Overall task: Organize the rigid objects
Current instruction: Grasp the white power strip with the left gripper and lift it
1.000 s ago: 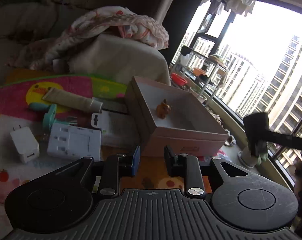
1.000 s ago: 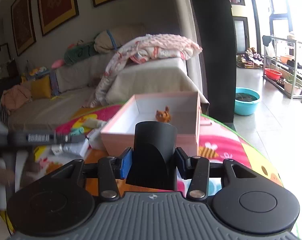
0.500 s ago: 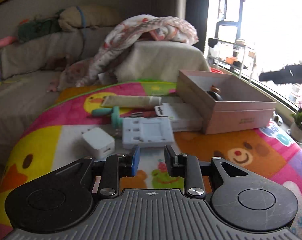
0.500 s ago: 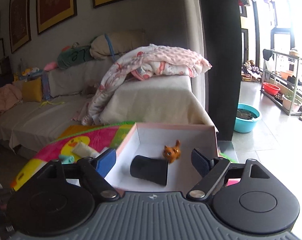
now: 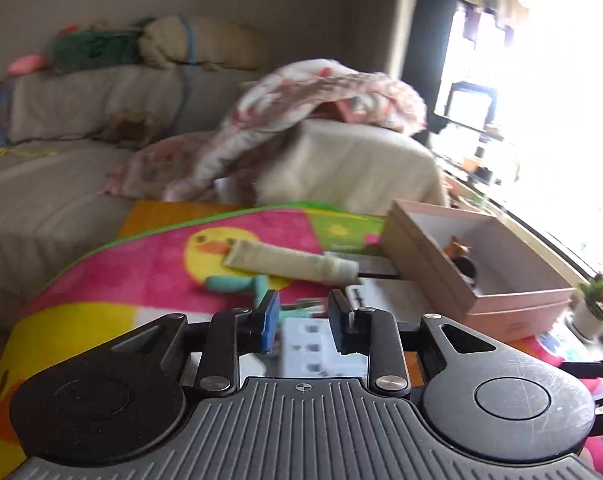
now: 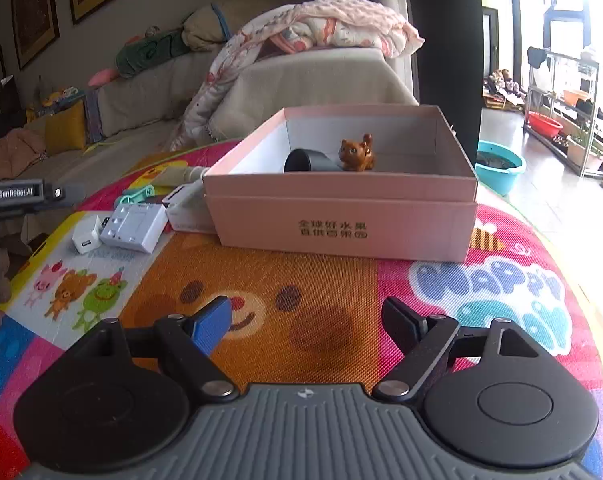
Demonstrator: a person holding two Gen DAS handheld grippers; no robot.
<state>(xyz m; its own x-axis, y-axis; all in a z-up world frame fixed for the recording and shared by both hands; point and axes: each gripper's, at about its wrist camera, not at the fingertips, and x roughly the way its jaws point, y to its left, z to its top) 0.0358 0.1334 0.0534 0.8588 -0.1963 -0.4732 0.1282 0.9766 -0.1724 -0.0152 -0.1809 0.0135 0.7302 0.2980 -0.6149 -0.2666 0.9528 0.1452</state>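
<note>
With the black cup lying in the pink box, the empty right gripper is spread wide, while the left gripper, narrowly parted and empty, nears the white power strip, probably next.

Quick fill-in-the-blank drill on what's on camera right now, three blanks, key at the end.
1. The black cup lies on its side inside the pink ____.
2. Beside the cup sits a small brown toy ____.
3. The right gripper is ____, with nothing between its fingers.

Missing words: box; animal; open
</note>
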